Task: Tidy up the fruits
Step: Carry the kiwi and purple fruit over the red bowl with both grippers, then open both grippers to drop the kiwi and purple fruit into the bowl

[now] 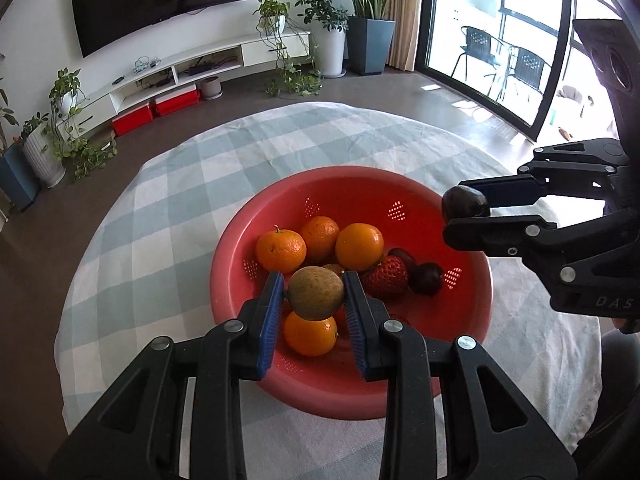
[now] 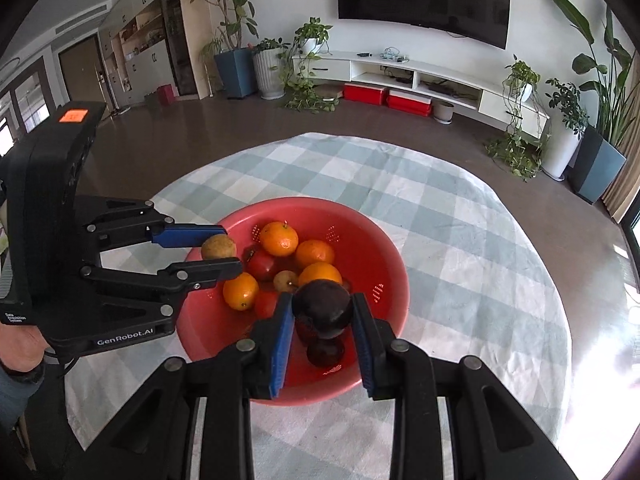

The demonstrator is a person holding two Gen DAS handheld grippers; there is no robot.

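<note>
A red colander bowl (image 1: pixel 400 184) (image 2: pixel 396 264) sits on a table with a checked cloth. It holds several oranges (image 1: pixel 359 246) (image 2: pixel 279 238), a strawberry (image 1: pixel 387 277), dark plums (image 1: pixel 426 278) (image 2: pixel 325 353) and other small fruit. My left gripper (image 1: pixel 315 298) (image 2: pixel 224 251) is shut on a small brown-green round fruit (image 1: pixel 316 293) (image 2: pixel 218 246) above the bowl's near side. My right gripper (image 2: pixel 322 309) (image 1: pixel 460 209) is shut on a dark plum (image 2: pixel 322 306) (image 1: pixel 465 202) above the bowl's right rim.
The checked cloth (image 1: pixel 224 184) (image 2: pixel 460 224) covers the round table, whose edges drop off to a dark floor. A TV stand (image 1: pixel 192 68), potted plants (image 1: pixel 328 36) and a glass door (image 1: pixel 496 40) are far behind.
</note>
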